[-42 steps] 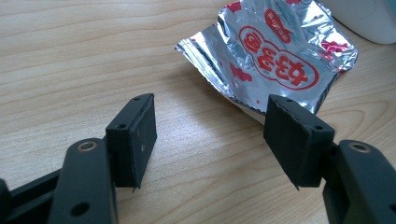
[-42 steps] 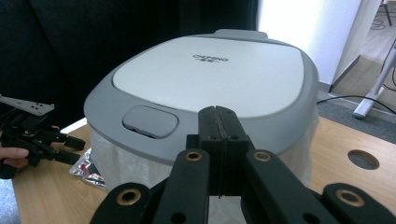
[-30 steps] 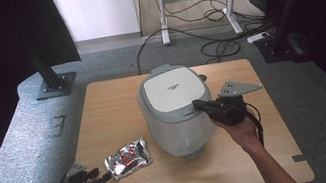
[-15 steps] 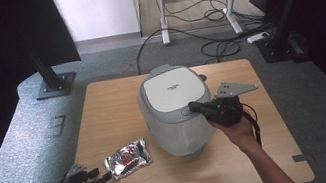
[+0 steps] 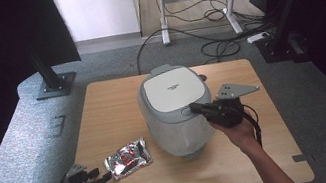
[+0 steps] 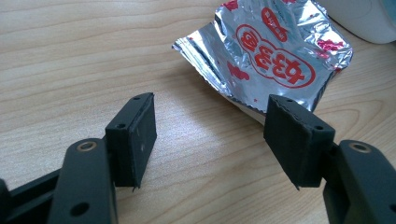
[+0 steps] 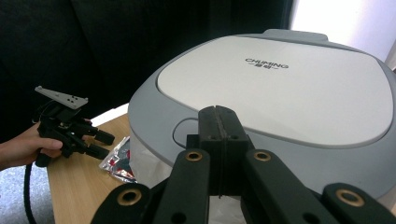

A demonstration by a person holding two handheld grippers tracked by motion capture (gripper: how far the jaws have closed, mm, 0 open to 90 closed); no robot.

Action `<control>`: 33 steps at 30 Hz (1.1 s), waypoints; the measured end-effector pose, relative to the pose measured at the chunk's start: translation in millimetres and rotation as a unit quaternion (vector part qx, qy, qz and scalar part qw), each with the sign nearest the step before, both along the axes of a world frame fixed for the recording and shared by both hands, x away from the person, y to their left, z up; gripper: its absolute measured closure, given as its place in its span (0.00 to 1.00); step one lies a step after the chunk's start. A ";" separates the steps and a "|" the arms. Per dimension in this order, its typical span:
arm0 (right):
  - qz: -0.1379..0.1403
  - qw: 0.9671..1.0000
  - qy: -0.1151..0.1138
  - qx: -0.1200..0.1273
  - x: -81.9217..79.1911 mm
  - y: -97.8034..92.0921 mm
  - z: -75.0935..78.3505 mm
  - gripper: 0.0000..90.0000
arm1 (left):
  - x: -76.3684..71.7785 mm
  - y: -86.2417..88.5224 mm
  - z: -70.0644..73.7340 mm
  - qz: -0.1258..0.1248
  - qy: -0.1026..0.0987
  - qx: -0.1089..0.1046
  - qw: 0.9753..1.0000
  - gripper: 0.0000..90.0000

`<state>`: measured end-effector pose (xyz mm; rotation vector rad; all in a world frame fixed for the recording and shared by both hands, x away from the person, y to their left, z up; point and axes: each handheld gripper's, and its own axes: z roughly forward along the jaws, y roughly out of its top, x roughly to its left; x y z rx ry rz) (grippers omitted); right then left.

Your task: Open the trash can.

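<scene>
A grey rice cooker (image 5: 175,107) with a white lid (image 7: 280,88) stands mid-table, lid closed. My right gripper (image 5: 196,109) is shut, its tips resting at the round release button (image 7: 187,133) on the lid's front rim. A crinkled silver foil packet (image 5: 128,159) with red print lies flat on the wood near the cooker's base. My left gripper (image 5: 106,174) is open, and the packet's near corner (image 6: 261,105) lies just ahead of its jaws. The left gripper (image 7: 100,143) also appears far off in the right gripper view, held in a hand.
The wooden table (image 5: 103,112) has bare room to the left and front right. Grey carpet surrounds it, with black stands (image 5: 49,76) at both back corners and a desk with cables (image 5: 202,8) behind.
My right gripper has moved left along the cooker's lid rim toward the button. The left gripper and the packet have stayed put.
</scene>
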<state>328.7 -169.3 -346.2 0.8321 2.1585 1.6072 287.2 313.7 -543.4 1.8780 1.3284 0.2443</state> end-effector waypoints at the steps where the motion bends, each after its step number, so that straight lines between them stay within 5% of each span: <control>1: -0.001 1.000 -0.001 -0.001 -0.4 0.2 -0.2 1.00 | 0.0 0.0 0.0 0.000 0.000 0.000 1.000 0.38; 12: -0.011 1.000 -0.010 -0.011 -4.0 -3.4 1.1 1.00 | 0.5 0.3 -0.1 0.000 0.001 -0.002 1.000 0.38; 19: -0.038 0.999 -0.019 -0.004 -9.3 -25.8 -5.1 0.99 | 0.3 0.2 -0.1 0.001 0.000 -0.001 1.000 0.38; 31: -0.068 0.997 -0.028 -0.024 -24.2 -64.3 -32.4 0.91 | 3.6 1.3 -0.8 0.003 0.000 -0.009 1.000 0.38; 33: -0.081 0.996 -0.023 -0.027 -25.3 -73.3 -47.3 0.89 | 5.5 1.5 -0.9 0.001 0.000 -0.010 1.000 0.38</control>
